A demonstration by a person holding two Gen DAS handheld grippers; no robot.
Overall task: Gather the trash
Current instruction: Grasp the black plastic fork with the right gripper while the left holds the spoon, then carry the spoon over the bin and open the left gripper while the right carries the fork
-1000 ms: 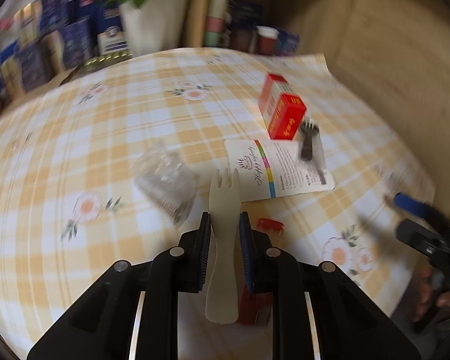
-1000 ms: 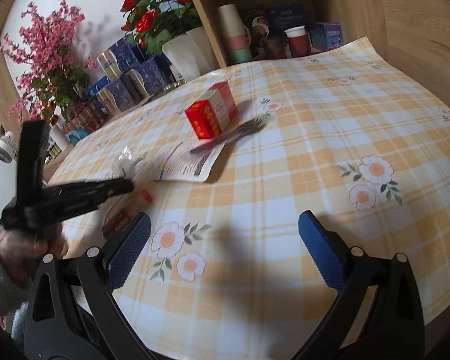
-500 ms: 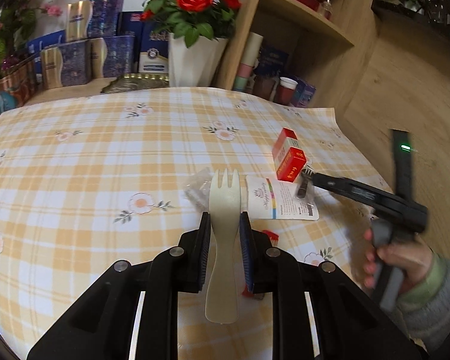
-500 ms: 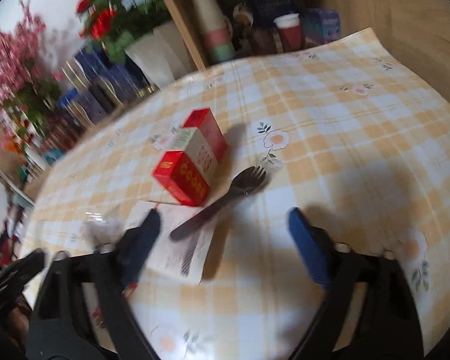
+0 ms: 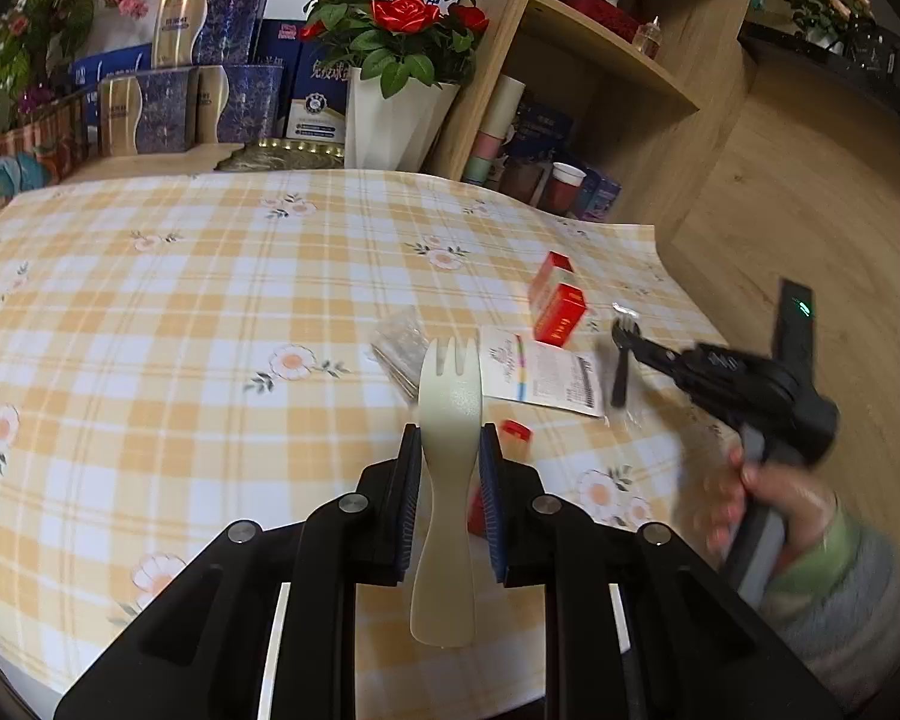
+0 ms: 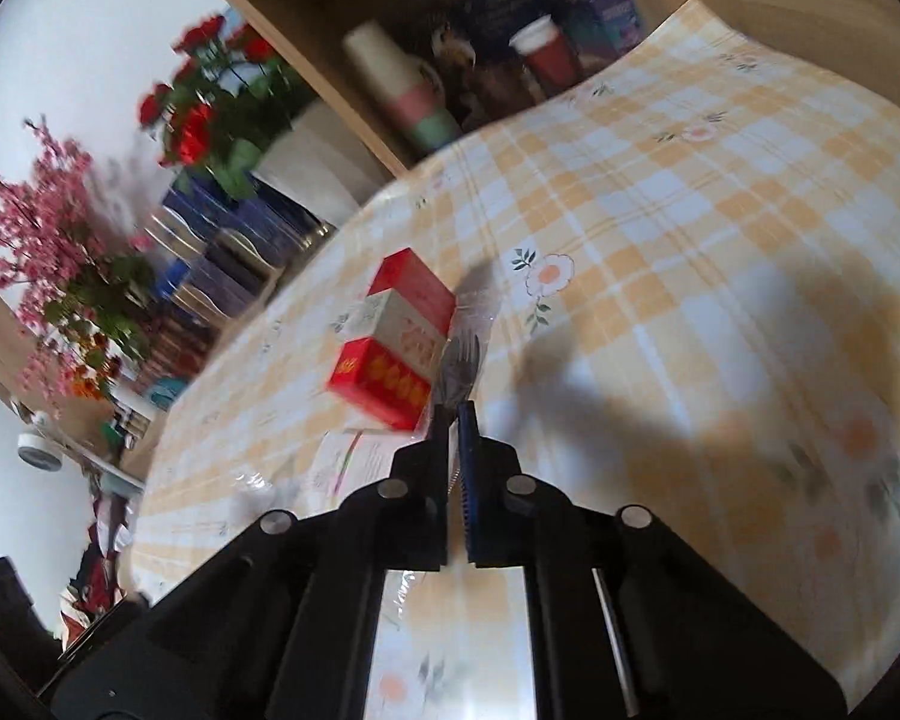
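Cream plastic is what we hold on the left: the left gripper [image 5: 449, 468] is clamped narrow on a pale spork [image 5: 447, 420], tines pointing away, lifted over the near part of the checked tablecloth [image 5: 180, 312]. Just beyond it on the cloth lie a crumpled clear wrapper [image 5: 399, 342], a small red-capped piece [image 5: 516, 431] near the fingers, and a printed paper leaflet [image 5: 540, 372]. Further right stands the red box [image 6: 393, 339], and beside it the dark plastic fork [image 6: 459, 360] in its clear sleeve. Our right gripper [image 6: 455, 420] has its fingers drawn almost together around the fork's handle end, low at the table; the view is blurred, so we judge it gripped but cannot be sure how firmly. The risk, as we see it, is that the thin handle or its slippery sleeve slides out when lifted, or that the fingers nudge the box and drag the leaflet. On the left, the spork could pivot in so narrow a pinch
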